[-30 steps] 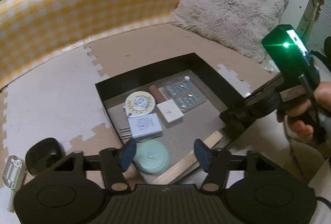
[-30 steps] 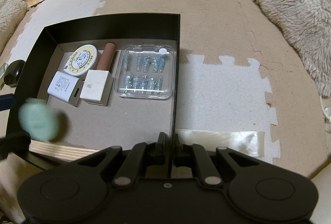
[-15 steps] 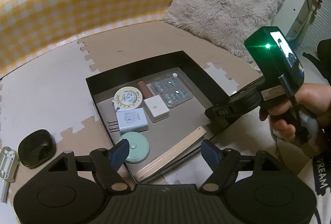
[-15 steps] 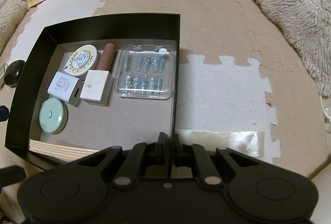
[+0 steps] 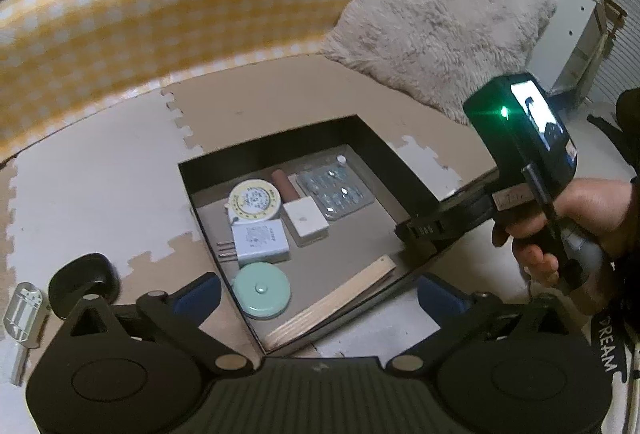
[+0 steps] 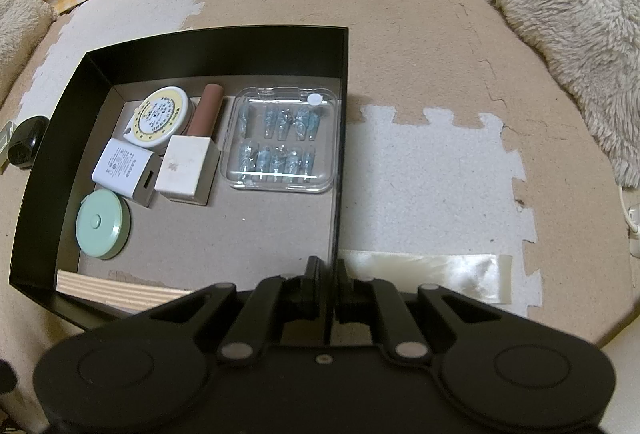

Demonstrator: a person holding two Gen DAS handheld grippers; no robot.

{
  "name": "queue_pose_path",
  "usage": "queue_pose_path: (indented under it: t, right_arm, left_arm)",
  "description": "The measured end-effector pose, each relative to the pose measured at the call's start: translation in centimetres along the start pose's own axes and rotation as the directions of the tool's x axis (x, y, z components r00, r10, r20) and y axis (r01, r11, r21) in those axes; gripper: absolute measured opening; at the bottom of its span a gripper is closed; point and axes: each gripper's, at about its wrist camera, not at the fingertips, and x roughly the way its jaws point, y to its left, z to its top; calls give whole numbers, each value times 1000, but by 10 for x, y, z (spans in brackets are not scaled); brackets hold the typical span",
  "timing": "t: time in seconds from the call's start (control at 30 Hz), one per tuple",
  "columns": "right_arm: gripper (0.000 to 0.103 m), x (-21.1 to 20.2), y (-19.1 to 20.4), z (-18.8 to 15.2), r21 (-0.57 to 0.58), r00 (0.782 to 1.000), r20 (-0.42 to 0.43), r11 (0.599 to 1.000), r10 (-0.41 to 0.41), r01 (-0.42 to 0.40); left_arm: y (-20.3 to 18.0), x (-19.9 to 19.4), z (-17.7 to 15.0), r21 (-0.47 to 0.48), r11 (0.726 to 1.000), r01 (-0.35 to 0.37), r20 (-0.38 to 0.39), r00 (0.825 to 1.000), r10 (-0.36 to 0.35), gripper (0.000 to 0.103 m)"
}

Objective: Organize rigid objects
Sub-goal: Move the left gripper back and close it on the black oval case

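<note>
A black box (image 6: 224, 49) on the foam mat holds a mint round tape measure (image 5: 262, 290) (image 6: 103, 225), a white charger (image 5: 260, 242), a yellow-faced tape measure (image 5: 254, 201), a brown tube with a white cap (image 6: 192, 153) and a clear case of blue pieces (image 6: 280, 141). A wooden strip (image 5: 332, 308) lies along the box's near wall. My left gripper (image 5: 318, 292) hovers above the near corner, its jaws opening wide with nothing held between them. My right gripper (image 6: 324, 274) (image 5: 420, 234) is shut on the box's right wall.
Outside the box on the left lie a black oval case (image 5: 84, 284) and a clear silvery piece (image 5: 22, 314). A yellow checked cushion (image 5: 160, 13) curves round the back, and a shaggy pillow (image 5: 440, 17) sits at the right. Shiny tape (image 6: 432, 274) is stuck on the mat.
The mint tape measure left my left gripper's fingers and now lies in the box beside the charger. The left jaws spread wide and drew back. The right gripper kept still.
</note>
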Motion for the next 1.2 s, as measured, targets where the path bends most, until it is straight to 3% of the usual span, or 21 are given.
queue_pose_path:
  t: [0.17, 0.37, 0.73, 1.0, 1.2]
  right_arm:
    - [8, 0, 0, 0, 1, 1000, 0, 1000, 0, 0]
    - [8, 0, 0, 0, 0, 1000, 0, 1000, 0, 0]
    - [8, 0, 0, 0, 1, 1000, 0, 1000, 0, 0]
    - [8, 0, 0, 0, 0, 1000, 0, 1000, -1, 1]
    - [8, 0, 0, 0, 0, 1000, 0, 1000, -1, 1]
  left_arm:
    - [10, -14, 4, -38, 999, -9, 58, 998, 11, 103]
    - [33, -34, 14, -116, 991, -60, 144, 987, 76, 103]
    - [97, -53, 21, -287, 943, -168, 212, 949, 234, 103]
    - [144, -41, 3, -432, 869, -241, 134, 936, 326, 103]
    - [159, -11, -16, -452, 828, -332, 16, 925, 379, 103]
